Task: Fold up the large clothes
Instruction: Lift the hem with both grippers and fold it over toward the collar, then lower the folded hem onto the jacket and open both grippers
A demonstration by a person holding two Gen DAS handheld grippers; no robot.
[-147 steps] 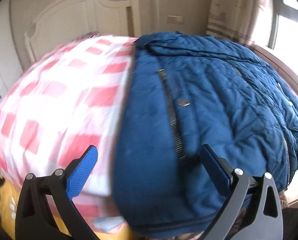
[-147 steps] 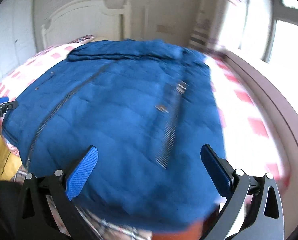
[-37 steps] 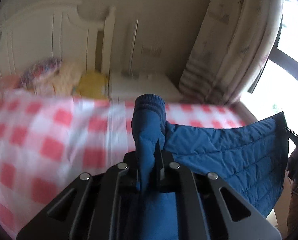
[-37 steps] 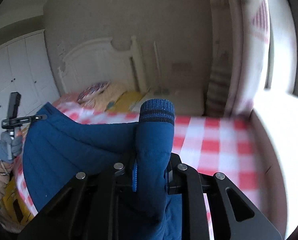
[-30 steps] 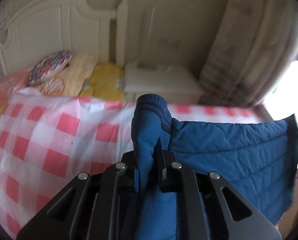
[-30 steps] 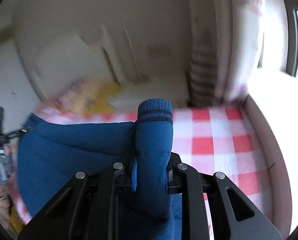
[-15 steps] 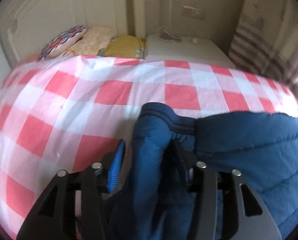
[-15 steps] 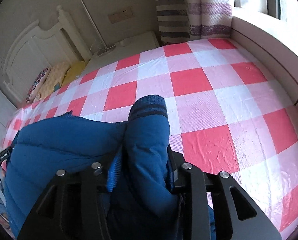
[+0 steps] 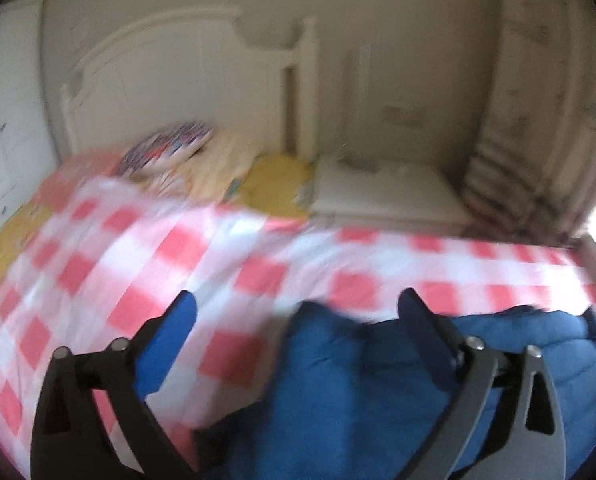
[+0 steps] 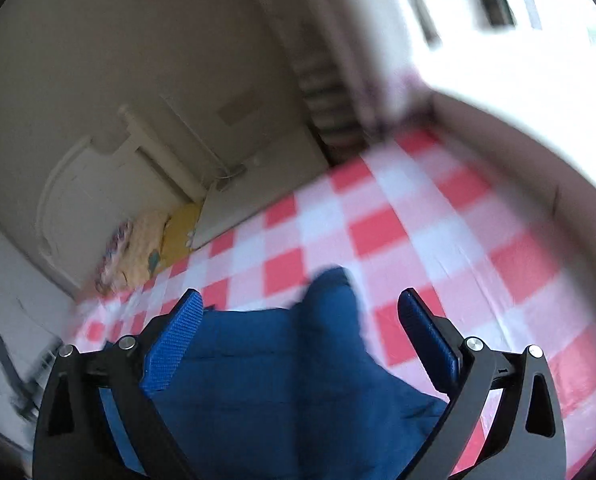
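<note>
A blue quilted jacket [image 9: 346, 392] lies on the bed's red-and-white checked cover [image 9: 146, 264]. In the left wrist view my left gripper [image 9: 298, 320] is open just above the jacket's near left part, with a cuffed sleeve end between its jaws, untouched. In the right wrist view the jacket [image 10: 282, 368] also lies flat on the checked cover [image 10: 418, 240]. My right gripper [image 10: 300, 312] is open above the jacket's right sleeve end, holding nothing. Both views are blurred by motion.
A white headboard [image 9: 170, 80] stands at the back with patterned pillows [image 9: 186, 152] below it. A white bedside cabinet [image 9: 378, 192] sits right of them, by a striped curtain [image 9: 530, 128]. A raised ledge [image 10: 538, 144] and a bright window border the bed's right side.
Both grippers held the jacket's sleeve ends up, lowered them onto the bed and opened fully. Both cameras have since tilted up and back from the jacket.
</note>
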